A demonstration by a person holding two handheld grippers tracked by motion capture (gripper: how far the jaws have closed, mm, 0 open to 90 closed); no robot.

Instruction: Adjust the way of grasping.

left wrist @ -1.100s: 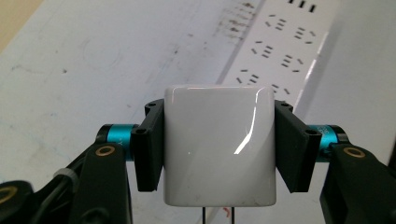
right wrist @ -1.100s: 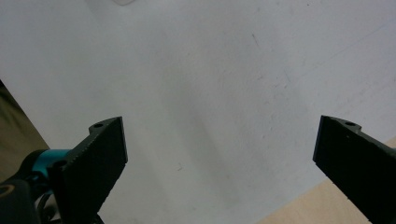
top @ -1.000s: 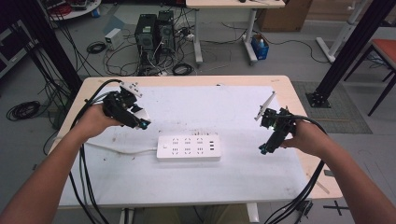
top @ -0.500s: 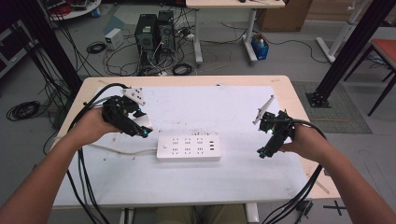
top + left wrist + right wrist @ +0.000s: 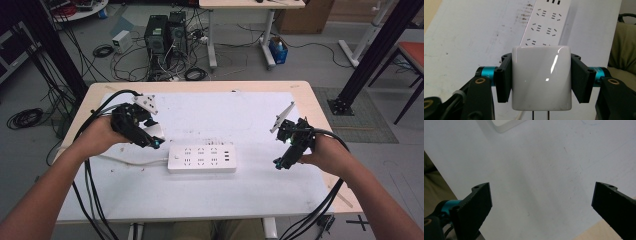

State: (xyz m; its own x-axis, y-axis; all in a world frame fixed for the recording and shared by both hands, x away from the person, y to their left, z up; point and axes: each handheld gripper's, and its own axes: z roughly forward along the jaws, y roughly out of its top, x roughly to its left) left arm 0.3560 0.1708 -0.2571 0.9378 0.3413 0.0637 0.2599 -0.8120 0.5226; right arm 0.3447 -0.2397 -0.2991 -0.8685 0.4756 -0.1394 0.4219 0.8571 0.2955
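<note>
Glossy white plastic charger (image 5: pixel 541 80) with thin metal prongs; beyond it a matt white plastic power strip (image 5: pixel 549 22) on the scuffed matt white surface (image 5: pixel 469 42)

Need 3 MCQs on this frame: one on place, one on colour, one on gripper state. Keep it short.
1. Where does the power strip lie?
A. on the floor
B. mid-table, between the two grippers
C. at the table's far edge

2. What colour is the charger?
A. black
B. white
C. blue

3. How does the right gripper stand?
A. open, nothing between its fingers
B. shut on the charger
C. shut on a cable

Key: 1 B, the high view shows it in the middle of the table. 2 B, its glossy body is white. 3 A, bare table shows between its wide-apart fingers; the left gripper holds the charger.
</note>
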